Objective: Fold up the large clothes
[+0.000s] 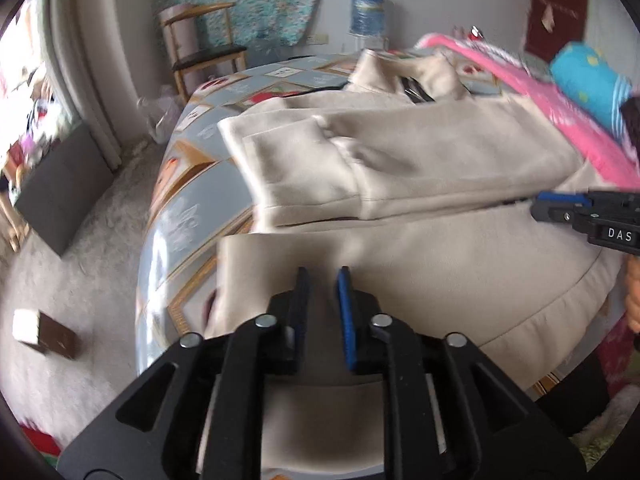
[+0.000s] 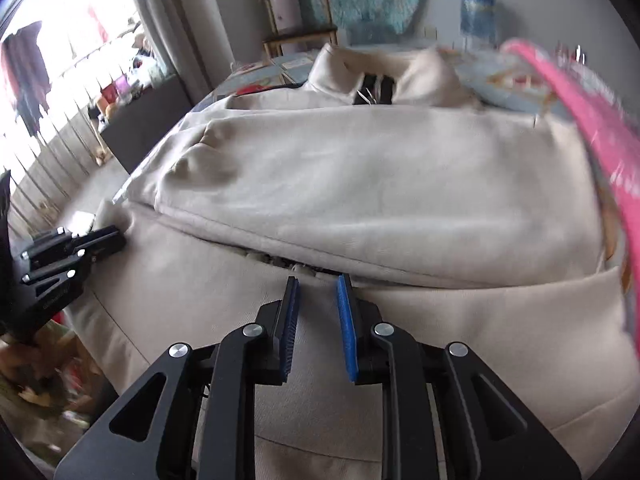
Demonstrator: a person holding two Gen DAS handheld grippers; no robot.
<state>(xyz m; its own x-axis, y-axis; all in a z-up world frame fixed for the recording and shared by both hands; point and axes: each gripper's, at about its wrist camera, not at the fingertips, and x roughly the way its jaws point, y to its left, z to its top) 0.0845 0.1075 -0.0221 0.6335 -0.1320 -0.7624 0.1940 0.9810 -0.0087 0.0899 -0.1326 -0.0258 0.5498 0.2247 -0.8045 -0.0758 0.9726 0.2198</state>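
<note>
Home bedroom: quilted bed [image 1: 192,200], wooden chair [image 1: 200,40], carpet [image 1: 100,280].

Both wrist cameras look steeply down, close over the beige garment [image 1: 400,152] on the bed [image 1: 208,196], each catching the other gripper at its edge.

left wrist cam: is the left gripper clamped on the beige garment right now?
No. The left gripper has a clear gap between its pads, with the beige garment lying flat below and nothing pinched.
</note>
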